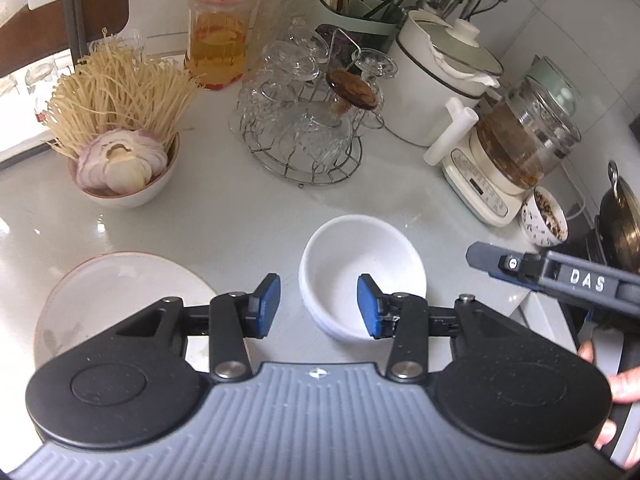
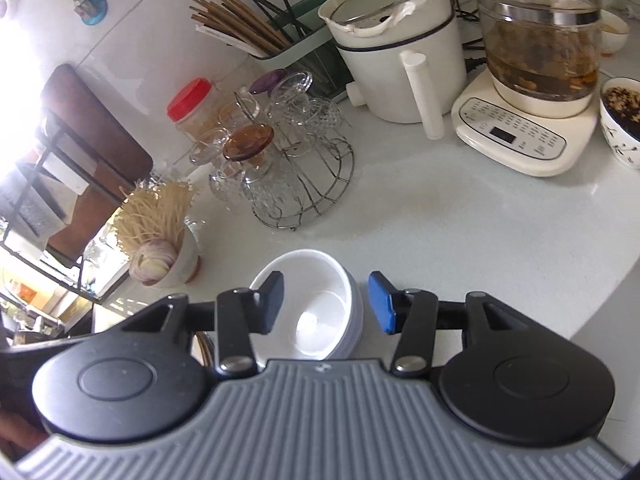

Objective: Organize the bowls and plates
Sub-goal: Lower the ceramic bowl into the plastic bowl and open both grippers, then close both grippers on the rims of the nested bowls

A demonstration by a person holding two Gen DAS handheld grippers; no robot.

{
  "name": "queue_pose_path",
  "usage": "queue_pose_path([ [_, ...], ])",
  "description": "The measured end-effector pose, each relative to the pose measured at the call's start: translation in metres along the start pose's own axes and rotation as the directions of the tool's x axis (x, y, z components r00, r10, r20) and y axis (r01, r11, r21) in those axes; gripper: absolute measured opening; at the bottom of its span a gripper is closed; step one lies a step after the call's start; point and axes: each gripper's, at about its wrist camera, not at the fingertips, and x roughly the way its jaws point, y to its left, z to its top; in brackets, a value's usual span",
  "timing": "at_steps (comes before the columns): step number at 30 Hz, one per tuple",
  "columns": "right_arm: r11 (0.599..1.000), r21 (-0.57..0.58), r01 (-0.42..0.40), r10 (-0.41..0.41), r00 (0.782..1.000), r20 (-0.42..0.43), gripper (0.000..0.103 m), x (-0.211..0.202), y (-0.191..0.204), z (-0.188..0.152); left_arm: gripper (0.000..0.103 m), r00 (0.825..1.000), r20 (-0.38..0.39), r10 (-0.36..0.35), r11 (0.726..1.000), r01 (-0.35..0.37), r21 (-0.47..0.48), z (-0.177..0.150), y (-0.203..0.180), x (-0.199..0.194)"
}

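Both sets of fingers are released and empty. The left gripper [image 1: 318,306] and right gripper [image 2: 326,302] hover above the bowl [image 1: 362,276], at lower centre on the bench [image 1: 240,216]; plate [image 1: 116,300] lower left, probably the bowl's destination.

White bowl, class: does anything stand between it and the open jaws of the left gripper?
Nothing visible does. The white bowl sits on bare counter just ahead of the left gripper, its jaws open and empty.
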Motion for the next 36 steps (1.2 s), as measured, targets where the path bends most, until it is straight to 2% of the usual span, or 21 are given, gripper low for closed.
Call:
queue_pose_path([
  [5, 1.000, 0.026, 0.015, -0.014, 1.000, -0.009, 0.050, -0.001, -0.005, -0.004, 0.048, 1.000, -0.006, 0.018, 1.000, -0.017, 0.014, -0.009, 0.005, 0.005],
  [8, 0.999, 0.024, 0.029, -0.028, 0.999, -0.030, 0.051, 0.004, -0.010, -0.002, 0.048, 1.000, -0.014, 0.017, 1.000, -0.017, -0.013, -0.011, 0.007, 0.011],
  [9, 0.999, 0.024, 0.034, -0.033, 0.999, -0.033, 0.061, 0.006, -0.012, -0.001, 0.048, 1.000, -0.016, 0.010, 1.000, -0.010, -0.022, -0.011, 0.007, 0.014],
  [11, 0.999, 0.030, 0.033, -0.032, 0.999, -0.037, 0.072, 0.012, -0.017, 0.002, 0.048, 1.000, -0.023, 0.005, 0.999, -0.006, -0.040, -0.010, 0.006, 0.021],
  [12, 0.999, 0.038, 0.026, -0.024, 0.999, -0.048, 0.073, 0.016, -0.021, 0.004, 0.048, 1.000, -0.028, 0.006, 0.999, -0.007, -0.044, -0.009, 0.005, 0.025],
  [19, 0.994, 0.107, -0.026, 0.042, 0.988, -0.146, 0.073, 0.045, -0.043, 0.018, 0.048, 0.998, -0.046, 0.046, 0.996, -0.049, -0.081, -0.007, -0.006, 0.046],
  [23, 0.994, 0.104, -0.041, 0.060, 0.980, -0.188, 0.073, 0.062, -0.047, 0.020, 0.048, 0.998, -0.059, 0.019, 0.992, -0.026, -0.121, -0.005, -0.004, 0.055],
  [28, 0.988, 0.133, -0.074, 0.106, 0.962, -0.251, 0.061, 0.082, -0.051, 0.020, 0.048, 0.996, -0.087, 0.024, 0.988, -0.037, -0.148, -0.003, -0.004, 0.067],
  [31, 0.993, 0.082, -0.086, 0.105, 0.957, -0.270, 0.057, 0.091, -0.046, 0.018, 0.048, 0.995, -0.103, 0.008, 0.985, -0.026, -0.172, -0.003, -0.003, 0.076],
  [36, 0.985, 0.145, -0.097, 0.140, 0.936, -0.323, 0.037, 0.109, -0.053, 0.014, 0.047, 0.991, -0.131, 0.035, 0.984, -0.057, -0.169, -0.001, -0.004, 0.088],
])
